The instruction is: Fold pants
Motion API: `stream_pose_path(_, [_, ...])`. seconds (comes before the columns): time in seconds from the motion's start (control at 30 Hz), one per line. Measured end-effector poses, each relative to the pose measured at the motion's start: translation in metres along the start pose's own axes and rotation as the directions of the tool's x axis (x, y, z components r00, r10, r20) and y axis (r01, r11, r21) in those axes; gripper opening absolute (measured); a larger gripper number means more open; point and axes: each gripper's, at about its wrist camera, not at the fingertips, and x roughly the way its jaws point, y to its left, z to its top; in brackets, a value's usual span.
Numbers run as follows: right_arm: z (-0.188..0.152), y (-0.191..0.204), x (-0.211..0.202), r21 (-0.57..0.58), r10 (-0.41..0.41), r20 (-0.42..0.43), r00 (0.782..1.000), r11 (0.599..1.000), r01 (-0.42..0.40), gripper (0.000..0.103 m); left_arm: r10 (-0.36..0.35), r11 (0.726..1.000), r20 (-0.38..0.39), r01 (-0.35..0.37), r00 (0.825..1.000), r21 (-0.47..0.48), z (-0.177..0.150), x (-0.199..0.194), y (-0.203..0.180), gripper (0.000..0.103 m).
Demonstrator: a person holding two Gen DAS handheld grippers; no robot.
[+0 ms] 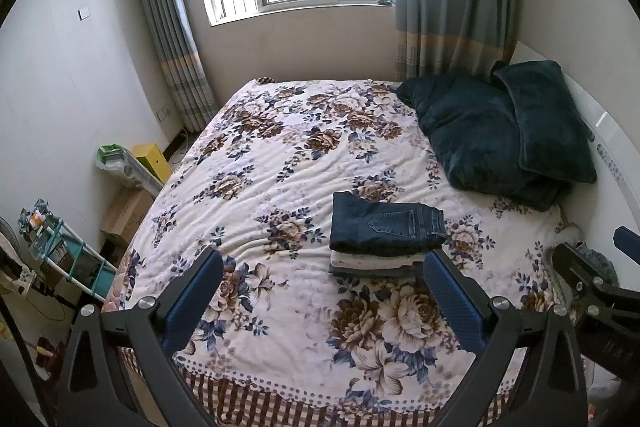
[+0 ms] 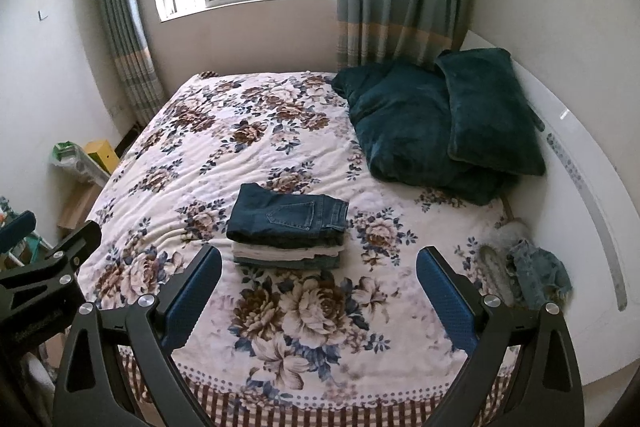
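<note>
A stack of folded pants (image 1: 386, 235) lies on the floral bed (image 1: 280, 163), with dark blue jeans (image 2: 286, 217) on top and a white and a grey pair under them. My left gripper (image 1: 322, 267) is open and empty, held above the bed's near part, just short of the stack. My right gripper (image 2: 318, 263) is open and empty too, also in front of the stack. A crumpled light-blue denim garment (image 2: 538, 273) lies at the bed's right edge by the headboard. Each gripper shows at the edge of the other's view.
Two dark green pillows (image 2: 440, 119) lie at the bed's far right against the white headboard (image 2: 580, 163). Window and curtains stand behind the bed. Boxes (image 1: 128, 207), a yellow box (image 1: 152, 159) and a teal rack (image 1: 68, 259) stand on the floor at the left.
</note>
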Motion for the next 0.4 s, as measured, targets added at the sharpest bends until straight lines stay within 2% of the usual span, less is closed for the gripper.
stream_pose_path(0.4, [-0.009,-0.001,-0.001,0.020,0.015,-0.003,1.000,1.000,-0.015,0.100,0.000,1.000,0.024,0.000,1.000,0.004,0.000,-0.006,-0.014,0.103])
